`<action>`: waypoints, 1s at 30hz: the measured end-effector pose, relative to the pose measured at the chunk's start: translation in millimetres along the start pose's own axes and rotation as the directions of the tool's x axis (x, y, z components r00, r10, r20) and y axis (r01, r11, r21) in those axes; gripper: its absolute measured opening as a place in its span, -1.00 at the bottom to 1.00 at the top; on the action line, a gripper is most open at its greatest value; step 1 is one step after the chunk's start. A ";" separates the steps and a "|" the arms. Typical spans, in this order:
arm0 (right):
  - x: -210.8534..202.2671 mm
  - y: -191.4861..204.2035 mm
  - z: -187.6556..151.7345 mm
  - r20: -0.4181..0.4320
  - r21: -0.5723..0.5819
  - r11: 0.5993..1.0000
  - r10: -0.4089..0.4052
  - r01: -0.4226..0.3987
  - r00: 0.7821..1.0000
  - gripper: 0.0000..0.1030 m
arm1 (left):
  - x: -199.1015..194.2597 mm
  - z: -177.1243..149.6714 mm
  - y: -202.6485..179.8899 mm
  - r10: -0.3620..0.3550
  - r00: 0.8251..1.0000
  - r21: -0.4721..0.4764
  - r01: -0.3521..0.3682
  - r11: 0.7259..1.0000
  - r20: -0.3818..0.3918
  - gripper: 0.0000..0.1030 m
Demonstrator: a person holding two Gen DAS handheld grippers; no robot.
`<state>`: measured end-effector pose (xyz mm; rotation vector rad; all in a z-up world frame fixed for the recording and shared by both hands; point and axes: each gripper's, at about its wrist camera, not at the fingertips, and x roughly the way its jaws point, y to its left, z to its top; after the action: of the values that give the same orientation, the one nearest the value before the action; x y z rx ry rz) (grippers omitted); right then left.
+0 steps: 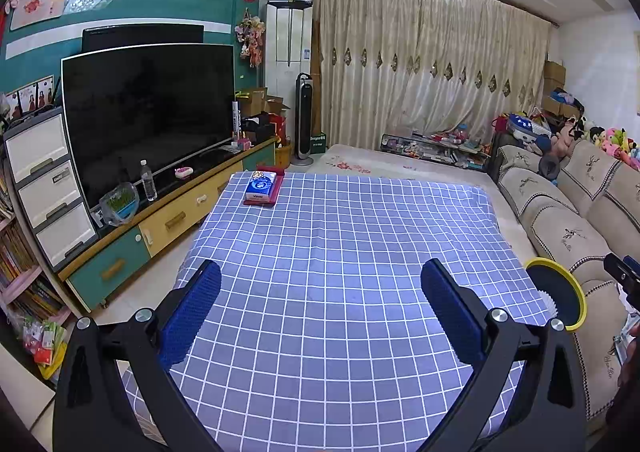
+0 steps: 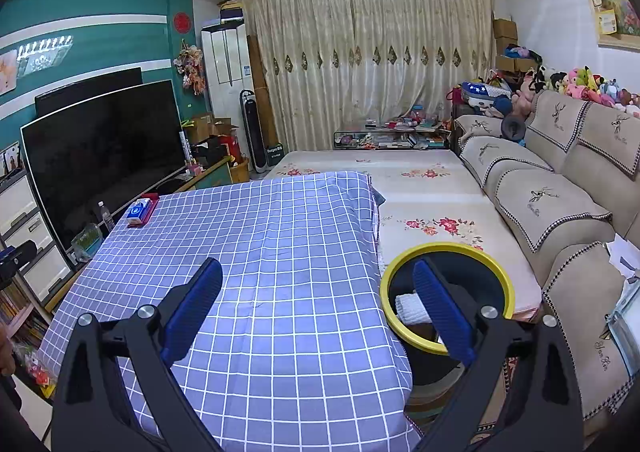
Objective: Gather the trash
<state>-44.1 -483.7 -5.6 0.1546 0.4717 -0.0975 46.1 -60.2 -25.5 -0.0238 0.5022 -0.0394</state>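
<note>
A black trash bin with a yellow rim [image 2: 446, 248] stands on the floor at the table's right side; it shows at the right edge of the left wrist view as the bin [image 1: 560, 292]. White crumpled paper [image 2: 412, 308] lies inside it. My right gripper [image 2: 320, 292] is open with nothing between its blue pads, its right finger [image 2: 440, 308] hanging over the bin's mouth. My left gripper [image 1: 320, 296] is open and empty above the blue checked tablecloth [image 1: 340, 252]. A blue tissue pack [image 1: 262, 185] sits on a red tray at the table's far left corner.
A TV [image 1: 148, 107] on a low cabinet with a water bottle [image 1: 148, 179] runs along the left. A beige sofa [image 2: 560, 211] with plush toys lines the right wall. A flowered mat [image 2: 432, 228] lies between table and sofa. Curtains [image 1: 420, 67] hang at the back.
</note>
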 end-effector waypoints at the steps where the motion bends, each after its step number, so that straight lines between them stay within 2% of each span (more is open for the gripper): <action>1: 0.1 -0.1 0.4 0.000 0.001 1.000 0.000 0.000 1.000 0.78 | 0.2 -0.3 -0.3 0.000 1.000 0.001 0.000 1.000 -0.001 0.91; 30: 3.8 0.9 1.1 -0.005 0.006 1.000 0.010 -0.010 1.000 0.78 | 5.4 0.5 -4.3 -0.001 1.000 0.004 0.001 1.000 -0.014 0.91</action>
<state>-40.1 -483.2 -6.3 0.1635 0.4751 -0.0884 51.0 -64.7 -27.5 -0.0200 0.5162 -0.0410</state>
